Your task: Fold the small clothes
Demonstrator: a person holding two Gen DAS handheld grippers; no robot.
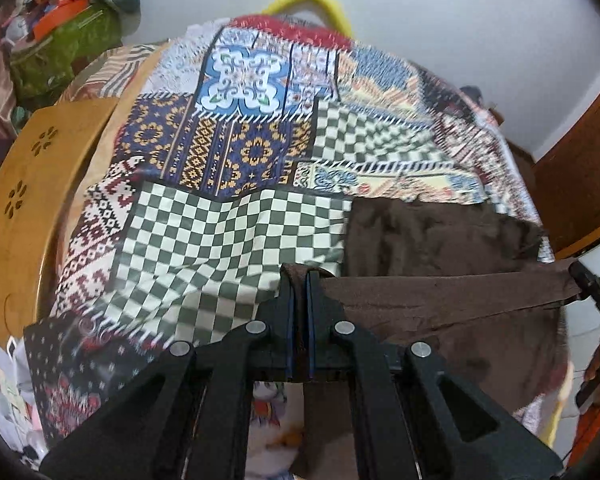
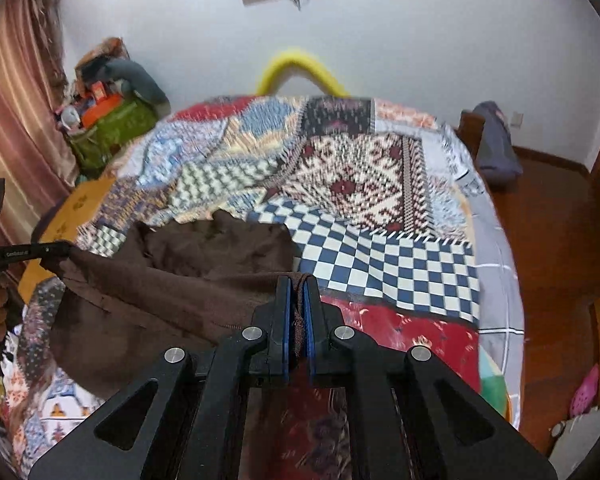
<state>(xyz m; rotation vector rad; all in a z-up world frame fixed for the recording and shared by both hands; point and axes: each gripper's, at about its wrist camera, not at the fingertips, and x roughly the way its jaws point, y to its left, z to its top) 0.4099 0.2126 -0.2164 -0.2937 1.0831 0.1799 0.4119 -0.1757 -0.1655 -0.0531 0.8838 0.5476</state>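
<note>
Both grippers, left and right, pinch brown garment stretched over patchwork bedspread.

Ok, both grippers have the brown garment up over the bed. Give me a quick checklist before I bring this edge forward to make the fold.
1. Left gripper shut on the brown garment: ok, cloth sits between the blue pads.
2. Right gripper shut on the same edge: ok, fabric bunched between its pads.
3. Held edge stretched between the grippers: ok, it runs fairly straight across in the left wrist view.
4. Far part of the garment lying flat on the patchwork bedspread: not ok, it is rumpled.
5. Landing spot on the bedspread free of other items: ok as far as seen.
6. Which garment edge is held, hem or waistband: cannot tell.
</note>
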